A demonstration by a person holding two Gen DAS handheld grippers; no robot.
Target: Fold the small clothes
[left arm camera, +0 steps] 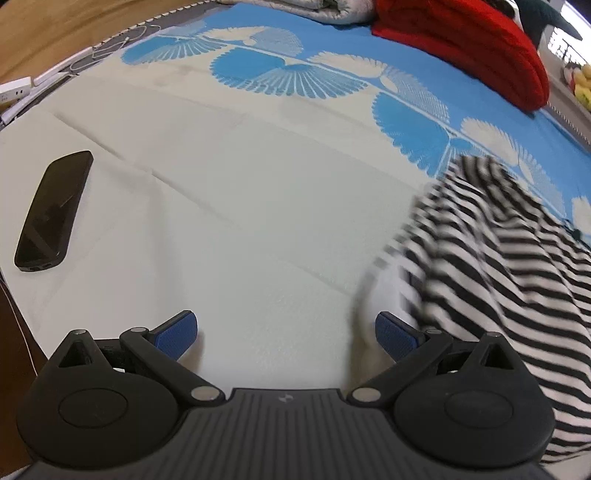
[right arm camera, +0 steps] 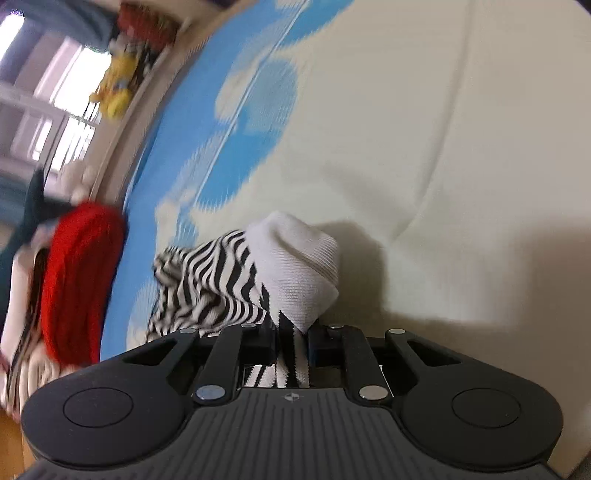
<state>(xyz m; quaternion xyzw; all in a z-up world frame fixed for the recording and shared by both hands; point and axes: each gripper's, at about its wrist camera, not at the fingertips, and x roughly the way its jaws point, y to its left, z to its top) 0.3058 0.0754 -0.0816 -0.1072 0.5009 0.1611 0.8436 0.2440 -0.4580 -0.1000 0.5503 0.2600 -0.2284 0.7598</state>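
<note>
A black-and-white striped small garment [left arm camera: 491, 258] with a white cuff hangs blurred at the right of the left wrist view, lifted off the bed. My left gripper [left arm camera: 286, 334] is open and empty, just left of the garment, above the white part of the bedsheet [left arm camera: 240, 184]. In the right wrist view my right gripper [right arm camera: 291, 332] is shut on the striped garment [right arm camera: 207, 280]; its white cuff [right arm camera: 299, 266] bunches up just past the fingers. The rest of the garment droops to the left.
A black phone [left arm camera: 51, 210] lies on the sheet at the left. A red knitted item [left arm camera: 476, 44] and a grey folded blanket [left arm camera: 317, 9] lie at the far edge of the bed. White cables and a charger [left arm camera: 14, 90] sit at the bed's left corner.
</note>
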